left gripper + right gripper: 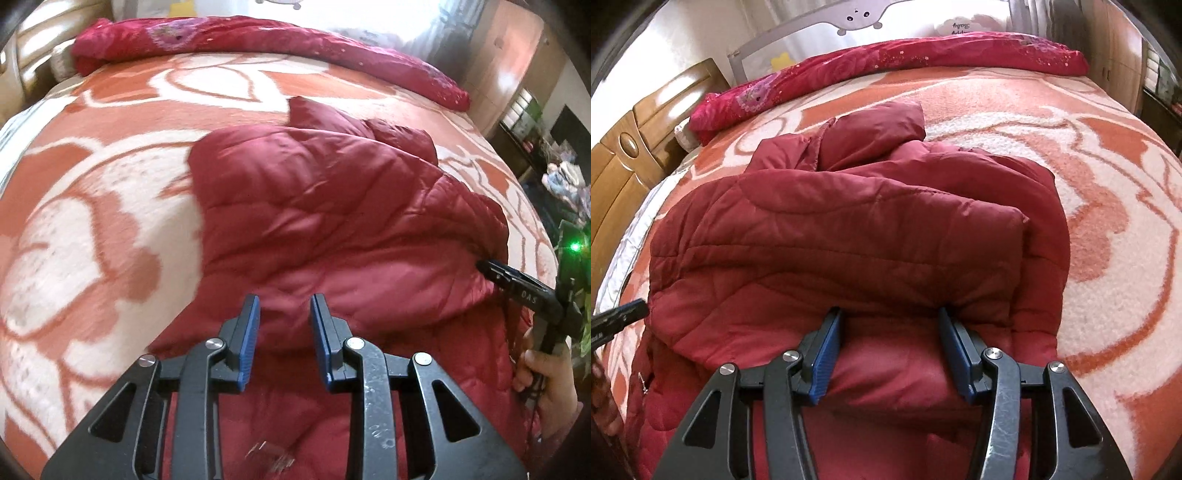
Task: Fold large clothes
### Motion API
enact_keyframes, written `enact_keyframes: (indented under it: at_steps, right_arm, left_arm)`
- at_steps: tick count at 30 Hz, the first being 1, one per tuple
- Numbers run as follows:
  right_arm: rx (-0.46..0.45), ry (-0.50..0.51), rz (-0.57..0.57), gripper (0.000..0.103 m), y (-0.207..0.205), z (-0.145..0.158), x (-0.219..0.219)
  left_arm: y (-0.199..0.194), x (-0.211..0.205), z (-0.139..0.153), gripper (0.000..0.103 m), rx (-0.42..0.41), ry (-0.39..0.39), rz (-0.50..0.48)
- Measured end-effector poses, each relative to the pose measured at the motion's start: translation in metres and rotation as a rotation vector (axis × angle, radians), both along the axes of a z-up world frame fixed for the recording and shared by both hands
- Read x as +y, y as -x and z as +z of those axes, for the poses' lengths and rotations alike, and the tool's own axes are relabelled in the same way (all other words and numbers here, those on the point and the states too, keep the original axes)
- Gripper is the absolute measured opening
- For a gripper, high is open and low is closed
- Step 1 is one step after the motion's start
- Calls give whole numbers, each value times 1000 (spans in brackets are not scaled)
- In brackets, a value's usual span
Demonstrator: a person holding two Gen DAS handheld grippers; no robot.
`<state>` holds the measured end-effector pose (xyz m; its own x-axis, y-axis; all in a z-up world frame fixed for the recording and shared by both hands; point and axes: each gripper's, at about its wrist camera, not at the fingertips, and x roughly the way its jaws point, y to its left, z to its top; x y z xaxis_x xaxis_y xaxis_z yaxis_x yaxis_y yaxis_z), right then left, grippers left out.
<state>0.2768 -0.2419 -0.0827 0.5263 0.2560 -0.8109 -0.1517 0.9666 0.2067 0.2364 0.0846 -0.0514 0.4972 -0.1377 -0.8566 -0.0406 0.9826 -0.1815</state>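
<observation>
- A big dark red puffy quilted coat [332, 206] lies on a bed, on top of a fuzzy orange and white blanket with big flower shapes [92, 221].
- The coat is partly folded. One thick fold lies across the rest of it, and a puffy bit (I cannot tell if it is a sleeve or a hood) sticks up at the far end [875, 129].
- The left claw [284, 332] is right at the near edge of the coat. Its two blue-padded fingers [249, 332] are a little apart, and red cloth shows in the gap, but nothing is pinched tight.
- The right claw [888, 350] is spread wide. Its blue pads [827, 354] sit on each side of a soft bump of the coat, under the edge of the thick fold. The pads touch the cloth but do not squeeze it shut.
- In the left view, the right claw pokes into the coat's side edge [517, 284], and a bare hand [546, 373] holds its handle.
- In the right view, the tip of the left claw shows just beside the coat's left edge [624, 317].
- At the far side of the bed lies a rolled bright red flowery quilt [886, 62].
- A shiny brown wooden headboard [635, 147] stands to the left of the bed.
</observation>
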Motion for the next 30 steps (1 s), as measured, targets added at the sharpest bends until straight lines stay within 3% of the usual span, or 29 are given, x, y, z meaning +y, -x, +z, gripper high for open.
enact_keyframes:
  at_steps: [6,14,20,23,30]
  right_arm:
    - [-14,-13,-12,55,10,13,-3]
    - [-21,-57,24,56,57,39,-8]
    - [15,-87,59,62,107,42,-15]
    - [24,-104,65,68,134,44,-22]
    - [50,-111,47,69,182,42,-44]
  left_arm:
    - [34,26,2,26,12,34,65]
    - [71,43,-2,26,35,70,105]
    - [96,44,-9,33,55,72,103]
    - [110,46,-14,42,65,82,108]
    - [139,54,-15,48,63,101,126]
